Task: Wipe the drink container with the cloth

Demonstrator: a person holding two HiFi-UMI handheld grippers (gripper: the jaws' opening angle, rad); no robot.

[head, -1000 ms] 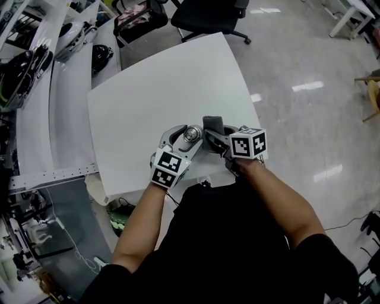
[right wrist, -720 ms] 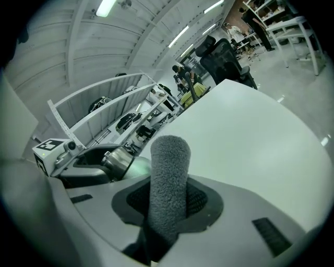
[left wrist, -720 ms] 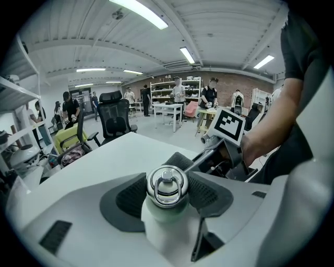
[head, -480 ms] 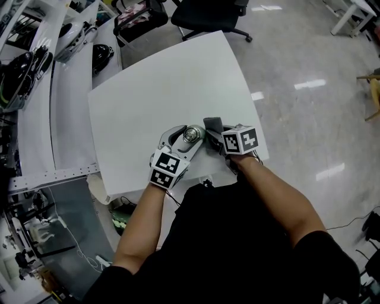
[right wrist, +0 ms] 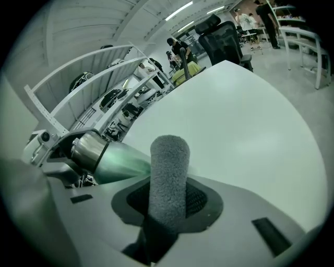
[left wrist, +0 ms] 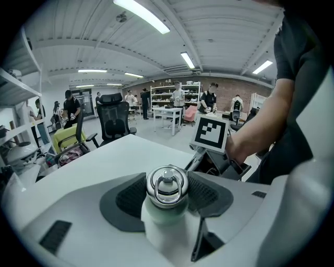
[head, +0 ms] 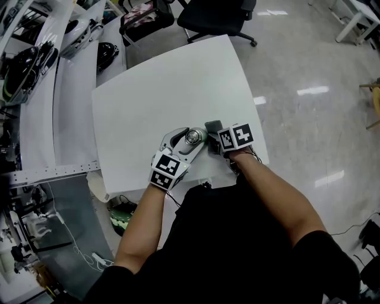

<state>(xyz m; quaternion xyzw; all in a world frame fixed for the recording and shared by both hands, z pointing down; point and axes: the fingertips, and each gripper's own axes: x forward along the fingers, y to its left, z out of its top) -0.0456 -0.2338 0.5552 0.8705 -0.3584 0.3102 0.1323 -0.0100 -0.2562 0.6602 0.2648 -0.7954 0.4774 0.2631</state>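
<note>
A pale green drink bottle (left wrist: 164,208) with a steel ring cap (head: 192,138) stands between the jaws of my left gripper (head: 189,135), which is shut on it near the table's front edge. In the right gripper view the bottle (right wrist: 112,158) lies to the left, its steel cap pointing left. My right gripper (head: 215,139) is shut on a folded grey cloth (right wrist: 168,180) that stands up from the jaws and rests against the bottle's green side. In the head view the cloth (head: 212,126) shows just right of the cap.
The white table (head: 160,89) stretches away from both grippers. A black office chair (head: 217,15) stands beyond its far edge. White shelves with helmets and gear (head: 35,53) run along the left. Several people stand far off in the room (left wrist: 177,96).
My right gripper with the cloth has slid left, closer to the bottle. The left gripper and the bottle have kept their place.
</note>
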